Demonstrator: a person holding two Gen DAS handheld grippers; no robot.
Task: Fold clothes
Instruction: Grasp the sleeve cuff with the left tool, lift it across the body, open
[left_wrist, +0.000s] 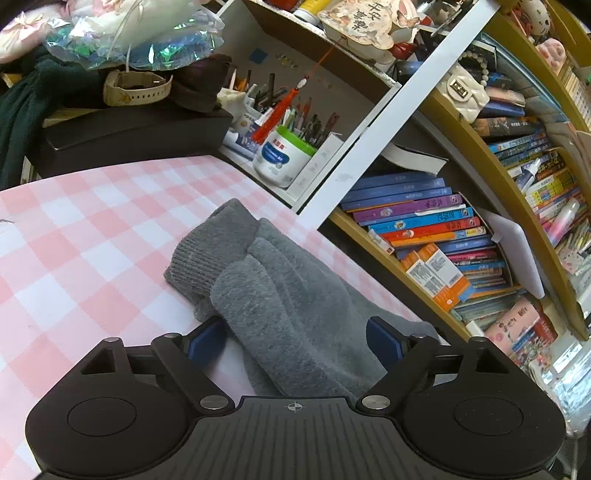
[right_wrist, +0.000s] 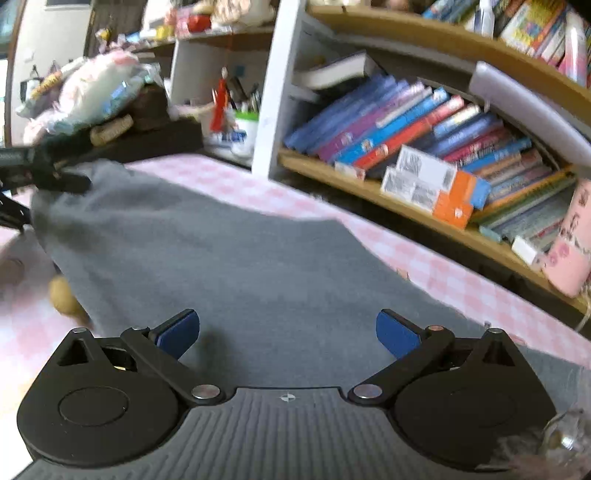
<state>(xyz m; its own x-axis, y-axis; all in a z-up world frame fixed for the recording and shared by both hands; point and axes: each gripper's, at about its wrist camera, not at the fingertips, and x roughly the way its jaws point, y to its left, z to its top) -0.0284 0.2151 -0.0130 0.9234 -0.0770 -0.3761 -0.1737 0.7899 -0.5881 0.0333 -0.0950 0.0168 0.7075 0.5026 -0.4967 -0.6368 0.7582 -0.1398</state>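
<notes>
Folding looks under way: the grey sweater (left_wrist: 280, 280) lies on the pink checked tablecloth (left_wrist: 74, 229), one ribbed cuff doubled over the bunched sleeve near the table's far edge. Left gripper (left_wrist: 295, 341) has its jaws spread wide, fuzzy sleeve lying between the blue pads (left_wrist: 205, 338) but not pinched. Right gripper (right_wrist: 288, 332) likewise stands agape over the flat grey body of the garment (right_wrist: 258, 266), holding nothing; that view is blurred. Judgement: a sleeve is partly brought in, and the next move calls for closing on a sleeve or hem edge and carrying it across without dragging the cloth. Room: crowded bookshelf (left_wrist: 461, 236) just beyond the table, pen pot (left_wrist: 284, 158) in a white cubby, black box (left_wrist: 129, 136) with clutter at far left.
</notes>
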